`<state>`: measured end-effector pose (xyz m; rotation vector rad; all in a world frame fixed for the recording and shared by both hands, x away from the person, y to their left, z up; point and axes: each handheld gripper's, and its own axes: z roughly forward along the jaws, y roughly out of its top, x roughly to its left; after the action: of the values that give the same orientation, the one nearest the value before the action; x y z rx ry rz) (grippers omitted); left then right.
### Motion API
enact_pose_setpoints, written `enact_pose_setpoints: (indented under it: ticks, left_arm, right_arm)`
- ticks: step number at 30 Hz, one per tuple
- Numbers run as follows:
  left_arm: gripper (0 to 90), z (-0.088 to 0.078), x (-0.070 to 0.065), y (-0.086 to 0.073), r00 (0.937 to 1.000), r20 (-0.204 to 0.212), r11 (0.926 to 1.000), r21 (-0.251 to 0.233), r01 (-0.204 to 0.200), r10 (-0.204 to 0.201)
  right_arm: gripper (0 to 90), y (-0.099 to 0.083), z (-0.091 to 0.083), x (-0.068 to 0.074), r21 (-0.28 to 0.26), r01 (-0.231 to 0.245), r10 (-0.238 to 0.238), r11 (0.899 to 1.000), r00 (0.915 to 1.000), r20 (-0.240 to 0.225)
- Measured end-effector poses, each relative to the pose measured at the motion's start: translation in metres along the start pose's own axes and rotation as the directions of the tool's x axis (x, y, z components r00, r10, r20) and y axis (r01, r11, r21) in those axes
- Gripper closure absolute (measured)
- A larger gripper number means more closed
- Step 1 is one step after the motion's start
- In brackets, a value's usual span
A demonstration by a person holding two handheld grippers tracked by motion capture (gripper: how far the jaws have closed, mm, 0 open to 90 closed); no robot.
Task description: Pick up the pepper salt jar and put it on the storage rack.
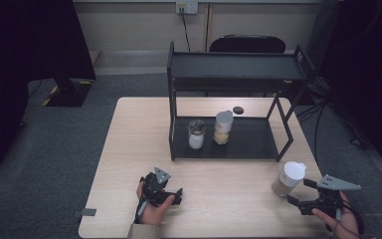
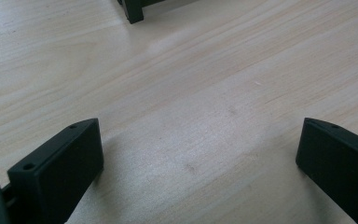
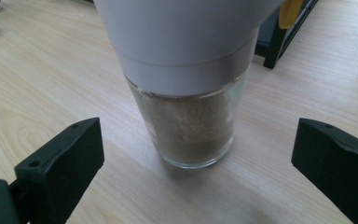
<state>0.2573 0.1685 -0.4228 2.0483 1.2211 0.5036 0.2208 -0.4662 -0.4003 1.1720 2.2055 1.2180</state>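
Jar (image 3: 191,93) with its heavy white lid stands between my right gripper (image 3: 193,163)'s wide-open jaws; closing off-centre could tip it, spilling brown powder.

Left gripper (image 2: 198,154) (jaws wide), wooden table (image 2: 205,84)

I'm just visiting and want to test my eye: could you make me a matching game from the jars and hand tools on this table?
Things:
1. jar with brown powder and white lid
2. jar with white contents
3. jar with yellowish contents and grey lid
4. left gripper

Places or states:
A. on the rack's bottom shelf, left of its neighbour
B. open over bare tabletop
C. on the table, in front of the open right gripper
D. on the rack's bottom shelf, right of its neighbour

Pairs: 1-C, 2-A, 3-D, 4-B
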Motion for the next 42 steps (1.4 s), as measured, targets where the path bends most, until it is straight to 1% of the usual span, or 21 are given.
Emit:
enact_pose_setpoints:
  ticks: [15,26,33,34,39,42]
  left_arm:
    - [0.0,0.0,0.0,0.0,1.0,0.0,1.0,0.0,0.0,0.0]
    - [0.0,0.0,0.0,0.0,1.0,0.0,1.0,0.0,0.0,0.0]
    - [0.0,0.0,0.0,0.0,1.0,0.0,1.0,0.0,0.0,0.0]
    - [0.0,0.0,0.0,0.0,1.0,0.0,1.0,0.0,0.0,0.0]
    - [0.0,0.0,0.0,0.0,1.0,0.0,1.0,0.0,0.0,0.0]
    - [0.0,0.0,0.0,0.0,1.0,0.0,1.0,0.0,0.0,0.0]
  right_arm:
    - [1.2,0.004,0.01,-0.001,-0.021,-0.01,0.011,1.0,0.9998,0.019]
    - [1.6,0.006,0.018,-0.003,-0.052,-0.01,0.011,0.999,0.9999,0.004]
    - [6.1,0.006,0.024,-0.003,-0.072,-0.018,0.018,0.997,0.9998,-0.004]
    - [8.8,0.006,0.026,-0.003,-0.076,-0.016,0.015,0.997,0.9999,-0.005]
    - [11.0,0.007,0.03,0.001,-0.081,0.003,-0.003,0.997,1.0,0.003]
    - [11.7,0.007,0.033,0.003,-0.089,0.006,-0.005,0.996,0.9999,0.01]
